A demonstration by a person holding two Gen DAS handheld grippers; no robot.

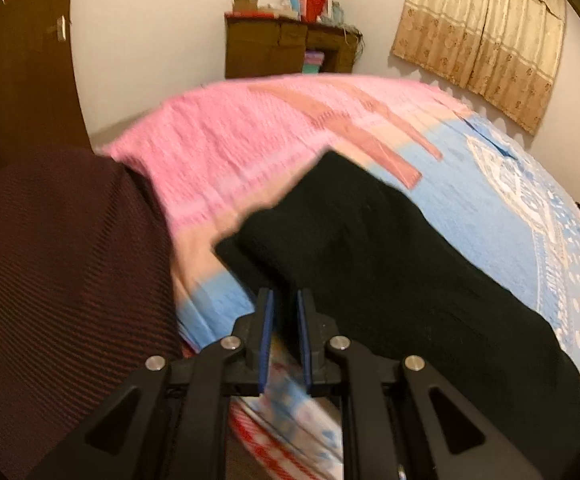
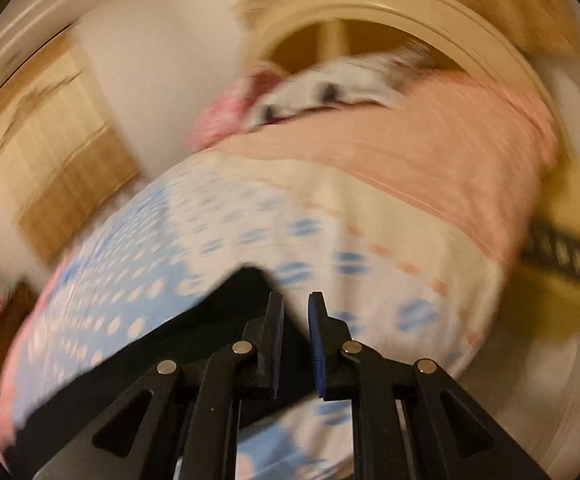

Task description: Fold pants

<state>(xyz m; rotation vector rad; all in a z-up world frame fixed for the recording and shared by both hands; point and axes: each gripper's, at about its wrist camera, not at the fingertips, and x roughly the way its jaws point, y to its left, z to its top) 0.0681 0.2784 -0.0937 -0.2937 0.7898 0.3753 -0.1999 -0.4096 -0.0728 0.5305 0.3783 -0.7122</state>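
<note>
Black pants (image 1: 390, 264) are lying across a bed (image 1: 530, 208) covered in a pink and blue patterned spread, while a person's two sets of tongs are working at the garment's near edge. Left tongs (image 1: 286, 300) are standing narrowly parted with dark cloth running into the gap between the blue pads; whether that cloth is truly pinched cannot be told from this view. Right tongs (image 2: 296, 304) are likewise narrowly parted, hanging over the spread with the pants' corner (image 2: 226, 304) just beside the left finger, and appear to be holding nothing. Heavy blur is smearing the right wrist view, suggesting a fast swing. A brown ribbed garment (image 1: 58, 280) is crowding the left side of the bed near the pants. Risks from here, as a judgement: a shallow grip may be letting the fabric slide out mid-lift, a hurried right-hand approach may be catching the bedspread along with the pants, and uneven pulling may be skewing the fold.
</note>
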